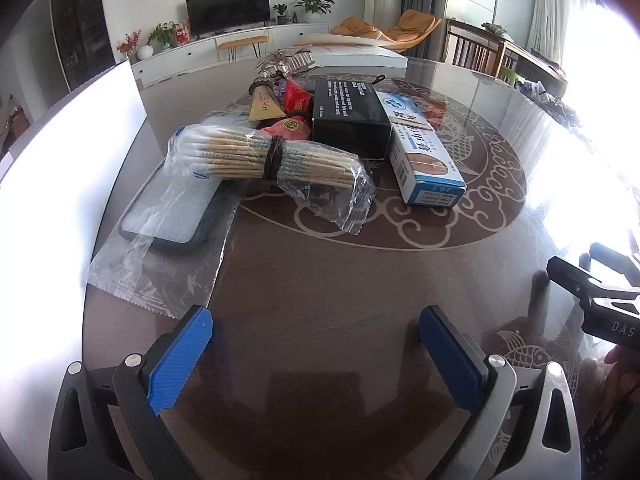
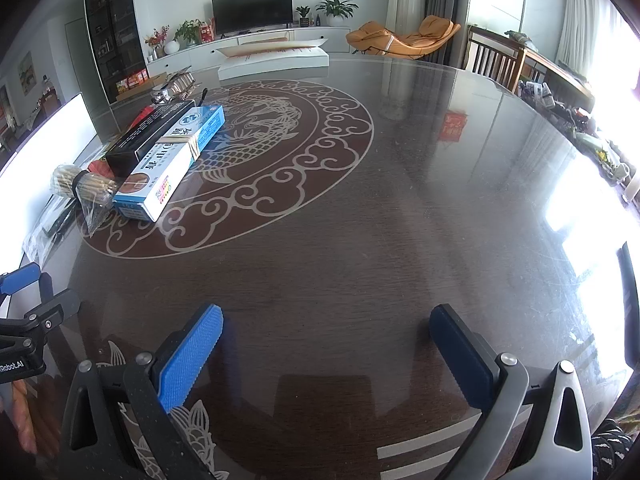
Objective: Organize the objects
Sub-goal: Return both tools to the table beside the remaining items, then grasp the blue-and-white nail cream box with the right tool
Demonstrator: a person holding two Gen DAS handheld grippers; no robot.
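We are in a living room, with a television on a long white cabinet at the far wall, potted plants beside it and an orange lounge chair to the right. Before us lies a round dark wooden table under glass, with a pale fish-and-cloud pattern inlaid at its centre.

Our left gripper hangs low over bare tabletop with its blue-padded fingers spread wide; nothing lies between them and they touch nothing we can see. Our right gripper is likewise wide open over bare wood, well apart from the pile, and empty.

The things to be organized sit in a cluster on the table, ahead of the left gripper. Nearest is a clear plastic bag holding a bundle of wooden cotton swabs, bound around the middle with a dark band. It rests partly on a dark phone case that lies in its own clear wrapper. Behind stands a black box, and touching its right side a long blue-and-white box with a rubber band around it. Red packets and a gold triangular packet crowd behind the swabs; what lies farther back is too small for us to tell.
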